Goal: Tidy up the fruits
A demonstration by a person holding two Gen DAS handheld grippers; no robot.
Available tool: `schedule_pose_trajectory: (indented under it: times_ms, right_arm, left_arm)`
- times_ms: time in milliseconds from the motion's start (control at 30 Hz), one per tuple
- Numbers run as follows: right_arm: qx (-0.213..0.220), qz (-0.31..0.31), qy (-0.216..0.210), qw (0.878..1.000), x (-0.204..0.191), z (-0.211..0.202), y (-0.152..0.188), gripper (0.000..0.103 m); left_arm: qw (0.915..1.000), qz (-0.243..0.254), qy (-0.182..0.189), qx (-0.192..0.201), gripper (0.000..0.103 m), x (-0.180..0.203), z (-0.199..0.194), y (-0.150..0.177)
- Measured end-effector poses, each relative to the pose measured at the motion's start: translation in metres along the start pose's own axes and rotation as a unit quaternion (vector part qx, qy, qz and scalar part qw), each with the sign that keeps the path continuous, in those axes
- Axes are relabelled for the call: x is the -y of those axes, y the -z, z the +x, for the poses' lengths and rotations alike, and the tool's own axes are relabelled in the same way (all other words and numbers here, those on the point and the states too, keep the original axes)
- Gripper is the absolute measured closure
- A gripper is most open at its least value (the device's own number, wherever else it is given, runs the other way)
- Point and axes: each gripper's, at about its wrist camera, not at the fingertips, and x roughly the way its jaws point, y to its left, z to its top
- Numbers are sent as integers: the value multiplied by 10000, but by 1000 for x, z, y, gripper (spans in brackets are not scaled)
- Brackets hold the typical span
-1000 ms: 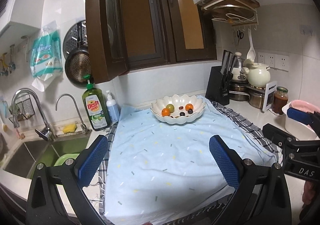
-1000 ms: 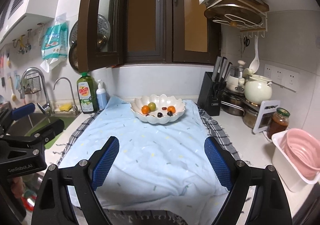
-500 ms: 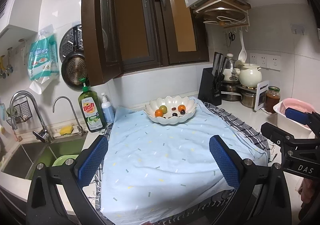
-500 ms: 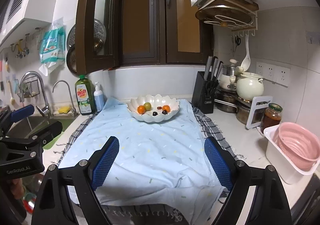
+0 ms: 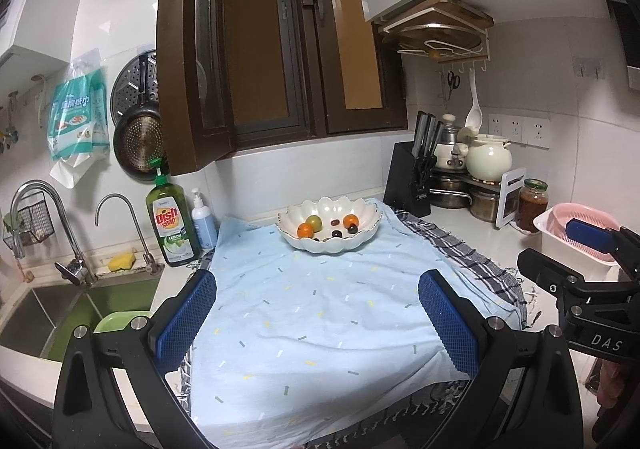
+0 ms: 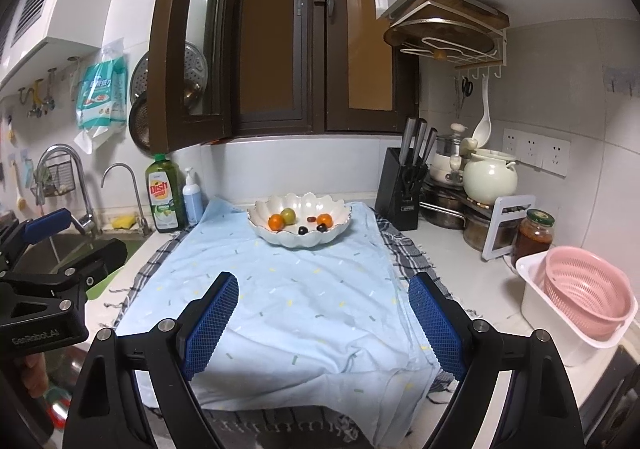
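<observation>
A white scalloped bowl [image 5: 362,239] [image 6: 340,223] stands at the back of a light blue cloth [image 5: 320,313] [image 6: 288,297]. It holds two orange fruits [image 5: 305,230] [image 6: 276,222], a green one [image 5: 314,222] [image 6: 287,214] and several small dark ones [image 5: 352,228] [image 6: 303,230]. My left gripper [image 5: 316,323] is open and empty above the cloth's near part. My right gripper [image 6: 320,323] is open and empty too, well short of the bowl.
A sink [image 5: 80,309] with taps, a green dish soap bottle [image 5: 172,225] and a pump bottle lie left. A knife block [image 6: 402,189], pots, a jar [image 6: 534,237] and a pink colander in a white tub [image 6: 580,297] stand right. An open cabinet door [image 6: 188,49] hangs overhead.
Both grippers have pulled back and up from the bowl, which looks smaller and farther. Both stay open and empty.
</observation>
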Motion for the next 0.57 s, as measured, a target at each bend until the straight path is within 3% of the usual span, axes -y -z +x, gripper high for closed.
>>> schedule_pose_trajectory:
  times_ms: [567]
  right_arm:
    - [-18, 0, -12, 10000, -1, 1, -2, 15]
  left_arm:
    - [10000, -9, 34, -37, 0, 1, 3, 2]
